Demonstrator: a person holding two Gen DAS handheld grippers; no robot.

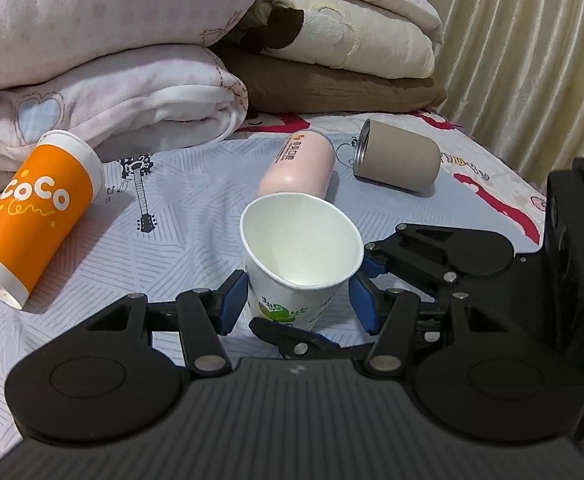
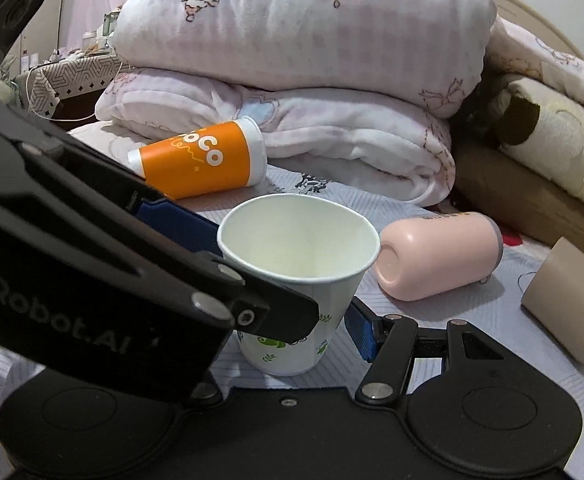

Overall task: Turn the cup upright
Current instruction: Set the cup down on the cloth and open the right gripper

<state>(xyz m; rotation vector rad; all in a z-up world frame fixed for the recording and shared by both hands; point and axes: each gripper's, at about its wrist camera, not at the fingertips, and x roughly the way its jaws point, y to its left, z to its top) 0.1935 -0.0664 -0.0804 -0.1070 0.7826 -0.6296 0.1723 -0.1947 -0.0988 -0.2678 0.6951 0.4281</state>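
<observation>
A white paper cup with a green print [image 1: 300, 264] [image 2: 298, 276] stands upright on the bedsheet, mouth up. My left gripper [image 1: 298, 304] straddles its lower body; its blue pads [image 1: 233, 300] sit close on both sides, a small gap showing on the right. My right gripper [image 2: 292, 336] also surrounds the cup; its right pad [image 2: 358, 334] is near the wall, and its left finger is hidden behind the left gripper's arm [image 2: 111, 264]. The right gripper's fingers [image 1: 376, 266] show in the left wrist view beside the cup.
An orange "CoCo" cup [image 1: 35, 216] [image 2: 203, 164] lies on its side at the left. A pink tumbler [image 1: 298, 168] [image 2: 436, 256] and a taupe cup [image 1: 398, 156] [image 2: 564, 304] lie on their sides behind. Folded blankets [image 1: 111, 80] [image 2: 292, 80] are stacked at the back; a curtain [image 1: 532, 60] hangs right.
</observation>
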